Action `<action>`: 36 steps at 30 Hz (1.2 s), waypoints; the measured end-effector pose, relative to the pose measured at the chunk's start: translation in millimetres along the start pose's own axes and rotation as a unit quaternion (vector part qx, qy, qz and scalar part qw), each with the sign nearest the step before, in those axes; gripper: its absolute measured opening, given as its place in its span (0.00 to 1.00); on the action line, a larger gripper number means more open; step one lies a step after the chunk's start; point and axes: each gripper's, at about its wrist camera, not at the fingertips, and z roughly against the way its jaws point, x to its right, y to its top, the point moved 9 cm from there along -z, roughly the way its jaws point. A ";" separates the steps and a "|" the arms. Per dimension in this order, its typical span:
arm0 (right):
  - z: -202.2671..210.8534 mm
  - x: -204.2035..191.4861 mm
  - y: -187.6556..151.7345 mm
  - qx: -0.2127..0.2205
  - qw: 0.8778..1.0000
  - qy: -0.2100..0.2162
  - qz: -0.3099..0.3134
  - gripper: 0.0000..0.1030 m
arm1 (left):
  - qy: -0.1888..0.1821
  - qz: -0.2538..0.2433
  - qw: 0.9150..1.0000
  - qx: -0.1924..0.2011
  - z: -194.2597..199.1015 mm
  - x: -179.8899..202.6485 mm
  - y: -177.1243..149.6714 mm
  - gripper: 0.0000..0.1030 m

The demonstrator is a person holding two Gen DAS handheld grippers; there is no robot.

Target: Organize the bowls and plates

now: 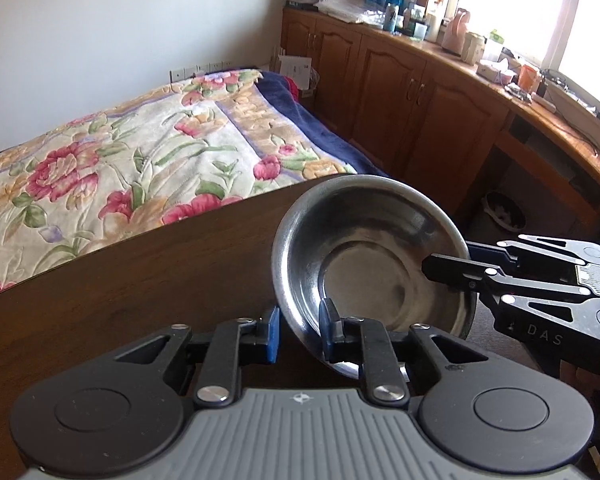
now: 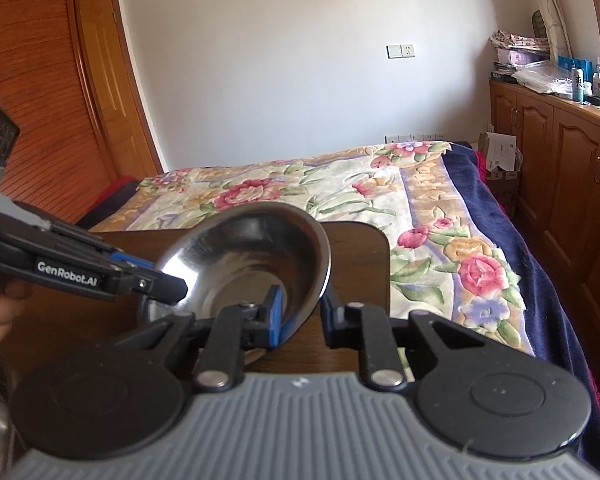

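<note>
A shiny metal bowl [image 1: 374, 256] is tipped up above the brown desk [image 1: 140, 276]. The left hand-held gripper [image 1: 300, 330] pinches its near rim between blue fingers. The right hand-held gripper [image 2: 300, 314] pinches the rim on the bowl's other side. A flowery bed [image 2: 340, 196] lies beyond the desk.

Both wrist views close, sharing bowl [image 1: 374, 256], bed [image 2: 340, 188]
</note>
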 end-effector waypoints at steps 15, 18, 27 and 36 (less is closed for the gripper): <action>31.6 -31.2 17.4 0.027 0.999 0.001 0.021 0.22 | -0.003 -0.013 0.999 0.051 69.7 3.2 -3.2 0.21; 40.4 -39.5 18.2 0.031 0.999 0.001 0.027 0.22 | -0.009 -0.008 0.998 0.065 86.1 3.0 -9.3 0.21; 59.9 -66.4 14.6 0.037 0.999 0.007 0.036 0.22 | -0.012 -0.010 0.996 0.085 122.9 -0.5 -32.1 0.21; 78.2 -96.8 9.9 0.039 0.998 0.013 0.053 0.22 | -0.015 -0.007 0.995 0.102 158.6 -7.8 -60.8 0.21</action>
